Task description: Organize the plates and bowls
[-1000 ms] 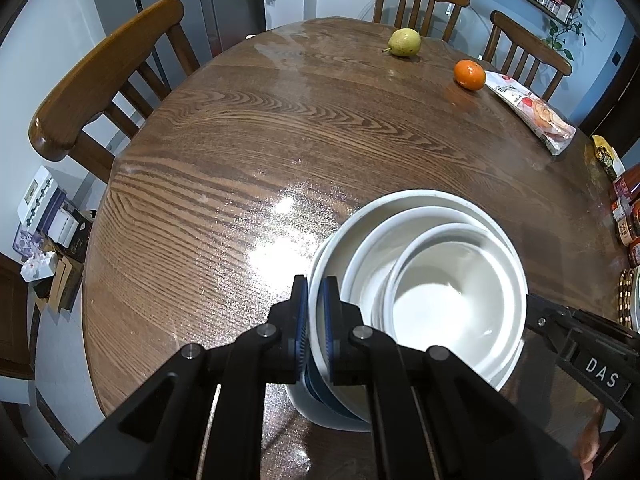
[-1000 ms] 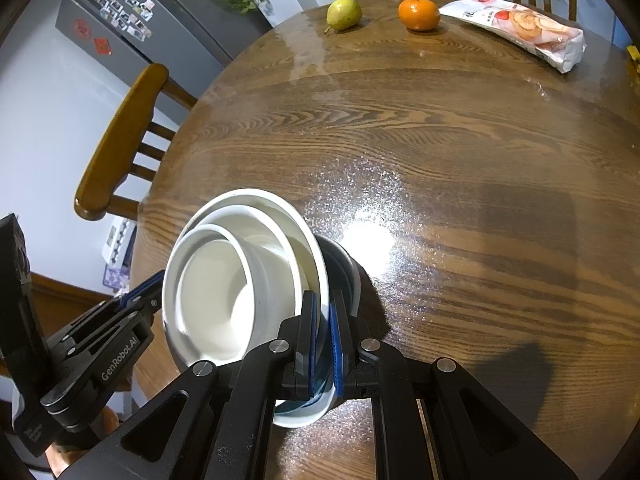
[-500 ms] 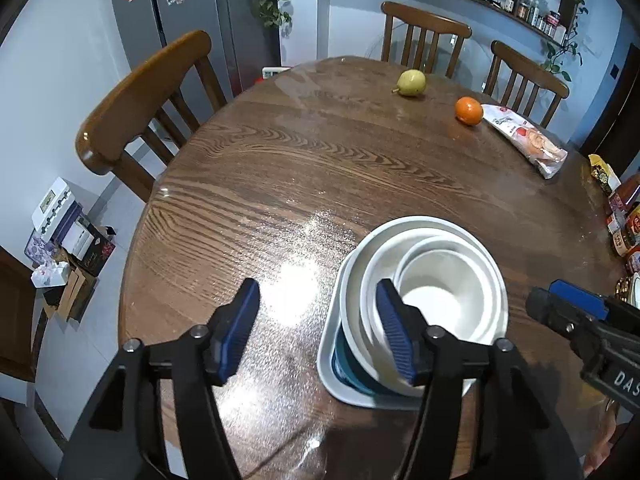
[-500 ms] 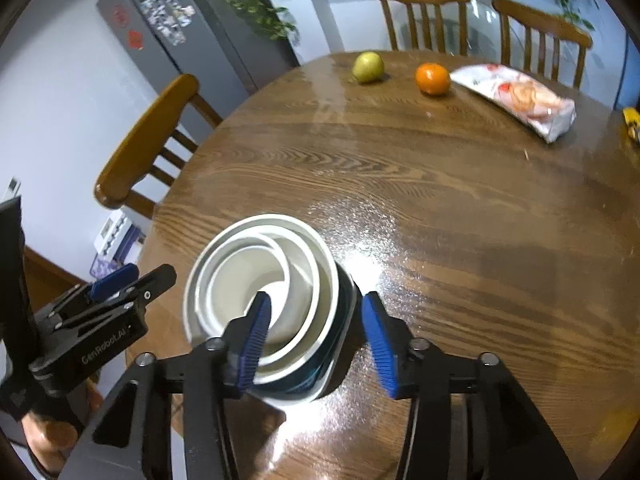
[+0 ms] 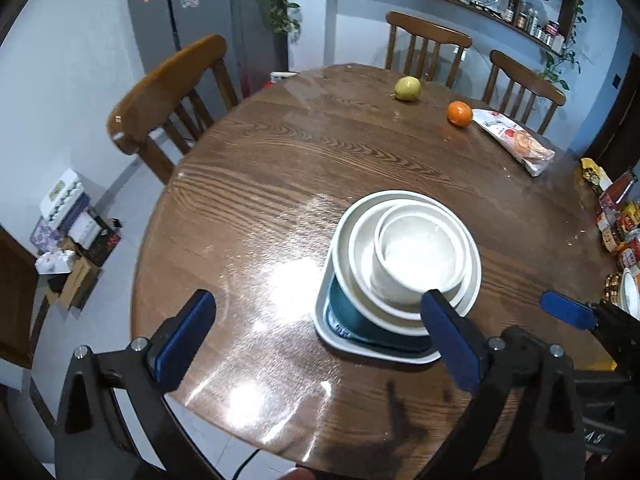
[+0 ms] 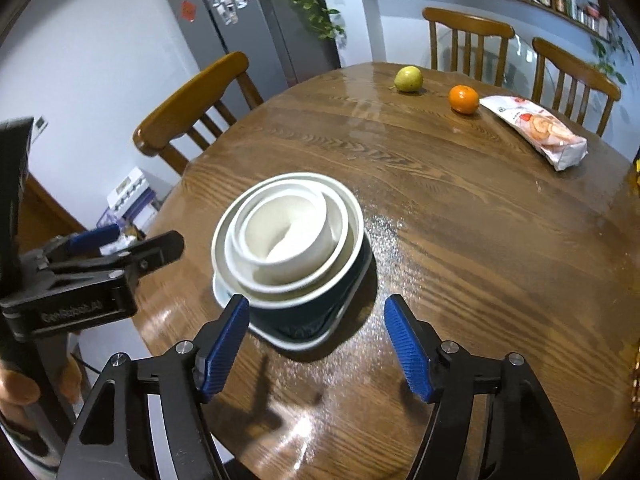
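A stack of dishes (image 5: 400, 272) is sitting upright on the round wooden surface (image 5: 280, 168), near the edge closest to the cameras, every mouth facing straight up. At the bottom is lying a pale rounded-square plate (image 5: 340, 340); on it is resting a dark teal bowl (image 6: 312, 312), then two wider white bowls, and the smallest white bowl (image 6: 288, 236) is nesting on top, leaning slightly to one side. The round dishes have no long axis; the plate's corner is pointing toward the near edge of the surface.

The left gripper (image 5: 320, 344) is angling steeply down at the surface, its jaws opening and standing very wide, with nothing between the blue pads; the right-hand pad (image 5: 452, 344) is overlapping the stack's near rim in the view, and whether it is touching cannot be told. The right gripper (image 6: 316, 344) is also pointing down at an angle, its jaws opening, straddling the near side of the stack without pressing on it. Each gripper is showing at the edge of the other's view.

Far across the surface are lying a pear (image 5: 407, 88), an orange (image 5: 459, 113) and a snack packet (image 5: 514, 140), well apart from the dishes.
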The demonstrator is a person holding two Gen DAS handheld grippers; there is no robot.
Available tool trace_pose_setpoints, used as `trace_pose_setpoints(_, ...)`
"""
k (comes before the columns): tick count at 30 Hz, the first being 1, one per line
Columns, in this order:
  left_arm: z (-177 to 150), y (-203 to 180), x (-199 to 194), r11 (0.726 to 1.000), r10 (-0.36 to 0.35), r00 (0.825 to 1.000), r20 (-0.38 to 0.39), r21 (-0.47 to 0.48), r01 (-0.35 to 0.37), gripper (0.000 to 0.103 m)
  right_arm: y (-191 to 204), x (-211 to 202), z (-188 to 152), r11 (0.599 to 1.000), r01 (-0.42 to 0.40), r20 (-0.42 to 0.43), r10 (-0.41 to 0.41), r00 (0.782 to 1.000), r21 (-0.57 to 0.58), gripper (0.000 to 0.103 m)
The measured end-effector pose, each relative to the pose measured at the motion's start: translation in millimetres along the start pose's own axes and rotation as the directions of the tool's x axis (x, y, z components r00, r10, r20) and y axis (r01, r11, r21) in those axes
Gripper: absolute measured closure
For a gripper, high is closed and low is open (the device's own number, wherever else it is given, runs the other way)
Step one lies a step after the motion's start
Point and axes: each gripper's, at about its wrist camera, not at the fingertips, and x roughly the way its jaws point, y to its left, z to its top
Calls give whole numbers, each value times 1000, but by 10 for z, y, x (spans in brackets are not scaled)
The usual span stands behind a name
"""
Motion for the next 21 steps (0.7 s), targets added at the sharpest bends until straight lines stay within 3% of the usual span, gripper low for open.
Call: trace_pose_setpoints(21, -341, -94, -145, 998, 56, 998, 0, 15, -56, 1, 185, -122, -258, 997, 7, 46, -3, 999, -76, 32)
